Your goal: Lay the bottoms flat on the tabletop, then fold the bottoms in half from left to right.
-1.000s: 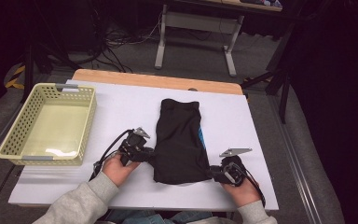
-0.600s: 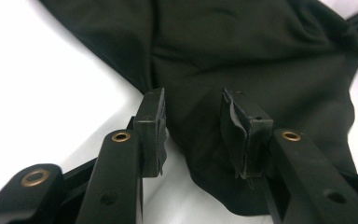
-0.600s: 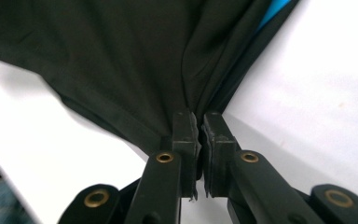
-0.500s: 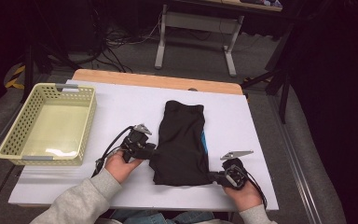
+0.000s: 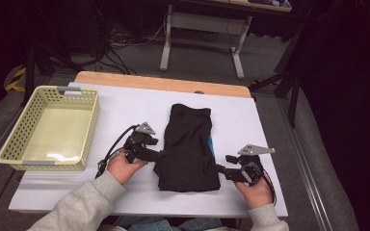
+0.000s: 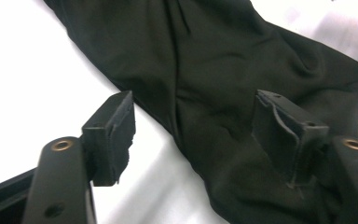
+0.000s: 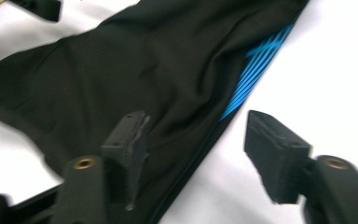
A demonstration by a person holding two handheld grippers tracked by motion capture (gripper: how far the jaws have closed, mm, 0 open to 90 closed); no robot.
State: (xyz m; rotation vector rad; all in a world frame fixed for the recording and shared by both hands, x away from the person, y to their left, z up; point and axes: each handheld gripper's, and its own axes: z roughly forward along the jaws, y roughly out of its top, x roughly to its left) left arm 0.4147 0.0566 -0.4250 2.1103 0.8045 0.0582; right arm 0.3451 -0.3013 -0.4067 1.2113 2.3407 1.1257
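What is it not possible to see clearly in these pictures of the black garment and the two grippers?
- Black garment: its kind cannot be told; it lies folded, so its full shape is hidden in the high view.
- Blue striped part: mostly covered by black cloth in the right gripper view.
- Left gripper: its tips are lost against the dark cloth in the high view.
- Right gripper: slightly blurred.
- Yellow basket: holes too small to count.

An empty yellow basket [image 5: 14,144] sits on the white table [image 5: 125,108].

Matt black cloth garment [image 5: 189,144], smooth white table [image 5: 125,106], perforated plastic basket [image 5: 48,126].
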